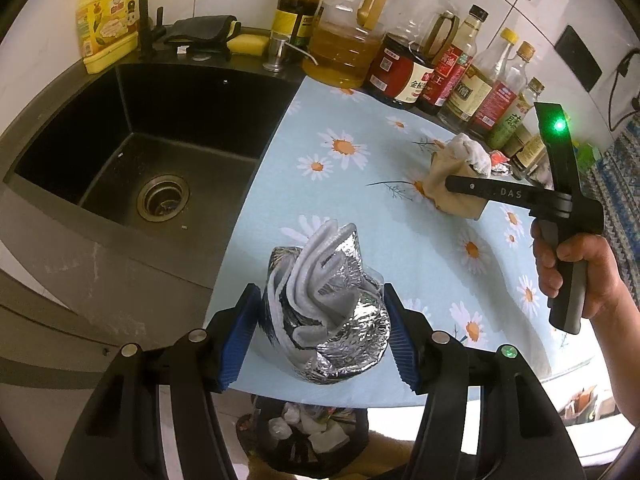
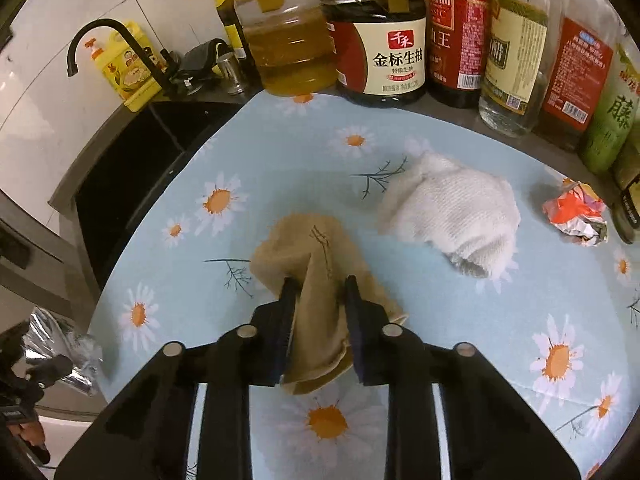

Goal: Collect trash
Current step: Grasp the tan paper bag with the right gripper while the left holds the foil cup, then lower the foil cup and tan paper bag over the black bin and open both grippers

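At lower centre, left tongs clamp a crumpled silver foil bag above the black bin, right tongs pinch a tan cloth; white rag, red wrapper remain.

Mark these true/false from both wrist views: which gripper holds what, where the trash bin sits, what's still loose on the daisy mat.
1. The left gripper is clamped on a crumpled foil bundle. True.
2. The right gripper is open above the mat. False: it is shut on the tan cloth.
3. A trash bin sits below the counter edge, already holding white scraps. True.
4. The white cloth lies inside the sink. False: it lies on the daisy mat, beside the tan cloth.
5. A crumpled red-and-silver wrapper lies near the bottles. True.
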